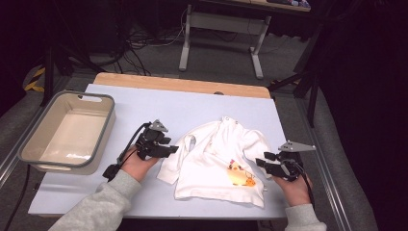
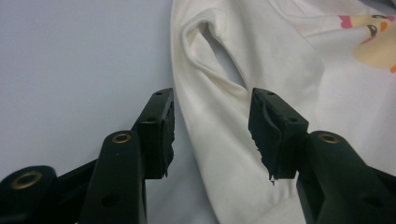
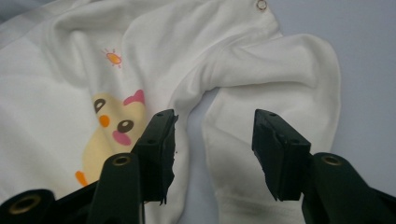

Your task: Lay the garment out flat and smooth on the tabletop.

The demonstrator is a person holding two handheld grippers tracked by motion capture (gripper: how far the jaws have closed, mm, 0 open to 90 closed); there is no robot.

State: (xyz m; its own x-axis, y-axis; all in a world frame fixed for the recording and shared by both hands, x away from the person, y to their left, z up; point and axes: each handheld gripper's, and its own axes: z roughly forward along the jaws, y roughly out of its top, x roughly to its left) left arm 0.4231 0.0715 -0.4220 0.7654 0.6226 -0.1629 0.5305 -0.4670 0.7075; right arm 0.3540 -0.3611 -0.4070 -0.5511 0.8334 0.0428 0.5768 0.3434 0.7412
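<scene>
A small white sweatshirt (image 1: 211, 159) with a yellow chick print lies flat on the pale table (image 1: 144, 103), neck toward the far side. My left gripper (image 1: 174, 148) hovers at the garment's left sleeve, jaws apart. In the left gripper view that sleeve (image 2: 224, 121) runs beneath the gap of the left gripper (image 2: 212, 126), and the pads do not press on it. My right gripper (image 1: 260, 162) sits at the right sleeve, also open. In the right gripper view the folded right sleeve (image 3: 280, 70) and the chick print (image 3: 107, 135) lie below the right gripper (image 3: 215, 140).
A grey-rimmed beige bin (image 1: 107, 103) stands at the table's left edge. A wooden strip (image 1: 183, 84) borders the far edge. Beyond it are a desk's metal legs (image 1: 185, 43) and cables on the floor.
</scene>
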